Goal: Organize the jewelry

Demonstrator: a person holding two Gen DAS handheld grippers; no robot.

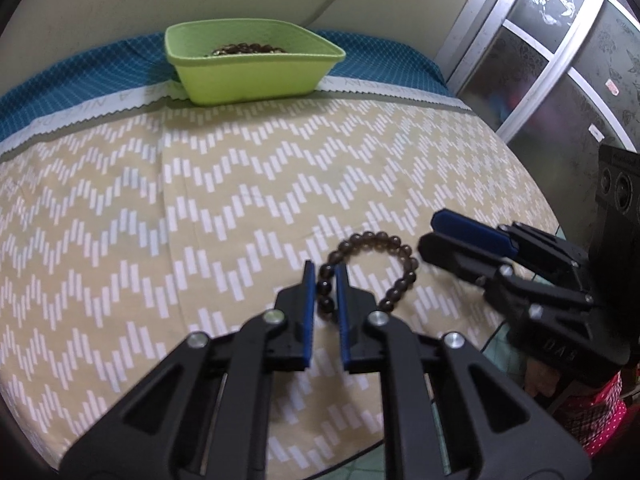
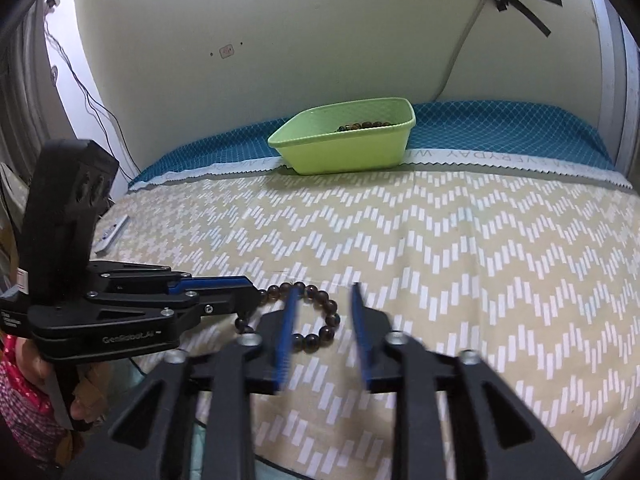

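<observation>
A dark brown bead bracelet (image 1: 372,268) lies on the beige zigzag cloth near the front edge; it also shows in the right wrist view (image 2: 316,316). My left gripper (image 1: 325,270) straddles the bracelet's left side, its blue pads narrowly apart around the beads; in the right wrist view it (image 2: 256,300) reaches in from the left. My right gripper (image 2: 325,292) is open and empty just above the bracelet; in the left wrist view it (image 1: 430,232) sits right of the bracelet. A green tray (image 1: 256,80) at the back holds more beads (image 1: 244,49).
The table (image 2: 480,240) carries a beige zigzag cloth, with a blue patterned cloth (image 2: 500,128) at the back by the wall. A small white object (image 2: 112,234) lies at the table's left edge. A glass-panelled door (image 1: 560,60) stands to the right.
</observation>
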